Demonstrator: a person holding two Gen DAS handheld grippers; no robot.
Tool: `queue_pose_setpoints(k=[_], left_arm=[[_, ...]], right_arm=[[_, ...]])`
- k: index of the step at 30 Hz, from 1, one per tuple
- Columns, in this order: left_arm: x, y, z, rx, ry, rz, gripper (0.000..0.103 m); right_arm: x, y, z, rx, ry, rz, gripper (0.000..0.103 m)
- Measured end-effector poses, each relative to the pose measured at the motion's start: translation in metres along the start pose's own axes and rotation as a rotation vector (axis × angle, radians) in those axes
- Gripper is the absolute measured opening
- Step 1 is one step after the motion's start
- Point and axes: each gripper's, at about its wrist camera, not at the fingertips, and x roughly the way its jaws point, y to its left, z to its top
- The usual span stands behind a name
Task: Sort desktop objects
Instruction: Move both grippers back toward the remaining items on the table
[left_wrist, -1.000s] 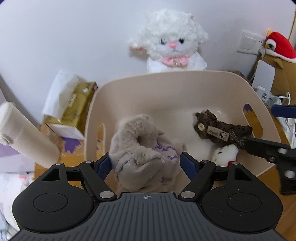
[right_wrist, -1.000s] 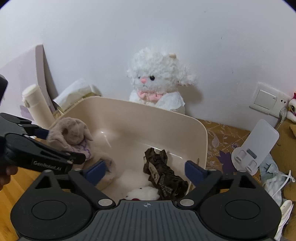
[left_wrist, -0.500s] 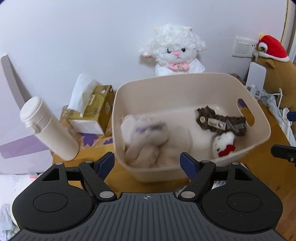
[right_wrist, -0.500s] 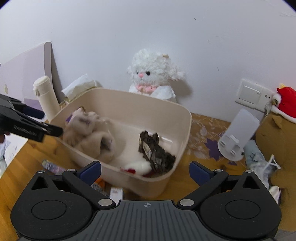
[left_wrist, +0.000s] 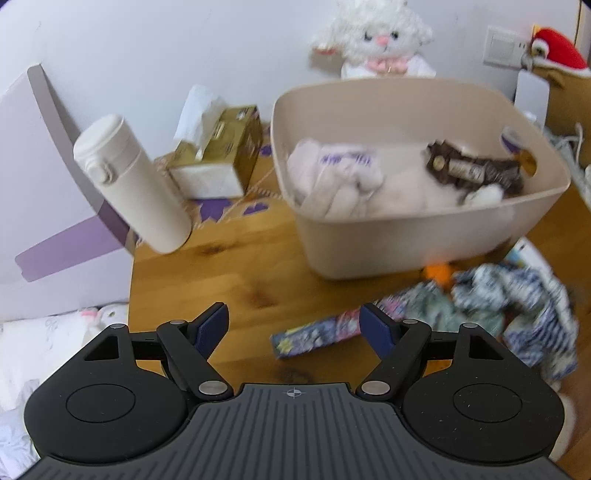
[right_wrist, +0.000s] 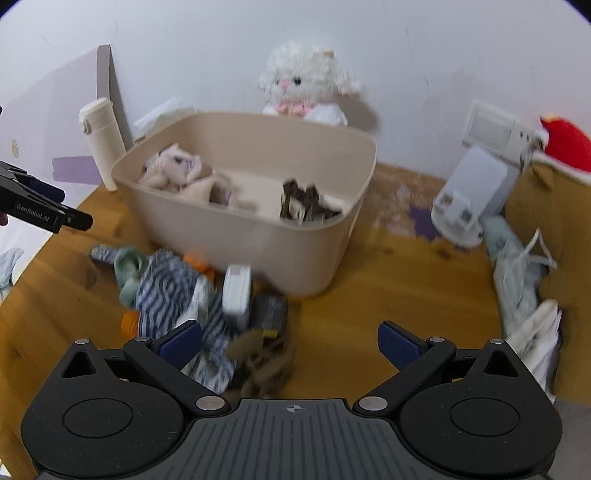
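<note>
A beige plastic bin (left_wrist: 406, 236) (right_wrist: 240, 236) stands on the wooden table. In it lie a beige plush with purple marks (left_wrist: 332, 181) (right_wrist: 173, 173) and a dark brown fabric piece with labels (left_wrist: 472, 170) (right_wrist: 299, 206). My left gripper (left_wrist: 294, 328) is open over bare wood, with a colourful flat box (left_wrist: 314, 336) just beyond its right finger. My right gripper (right_wrist: 290, 341) is wide open above a blurred heap in front of the bin: striped cloth (right_wrist: 173, 291), a white box (right_wrist: 238, 291) and a brown scrap (right_wrist: 258, 365). The left gripper (right_wrist: 48, 214) also shows at the left edge.
A white lamb plush (left_wrist: 380, 37) sits against the wall behind the bin. A cream bottle (left_wrist: 133, 184) and a tissue box (left_wrist: 218, 158) stand left of it. A white stand (right_wrist: 469, 199), crumpled cloth (right_wrist: 517, 273) and a red plush (right_wrist: 565, 144) are on the right.
Both grippers have drawn back from the bin toward the table's near side. The beige plush that was between the left fingers now lies in the bin. The heap has come into view.
</note>
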Motion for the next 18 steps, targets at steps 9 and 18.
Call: queue_pose_setpoints(k=[9, 18], left_arm=[[0.024, 0.001, -0.019, 0.070, 0.019, 0.033, 0.079], [0.045, -0.006, -0.020, 0.172, -0.037, 0.055, 0.079]], right_arm=[[0.016, -0.004, -0.033, 0.096, 0.052, -0.035, 0.103], [0.032, 0.002, -0.029, 0.158, 0.046, -0.074, 0.103]])
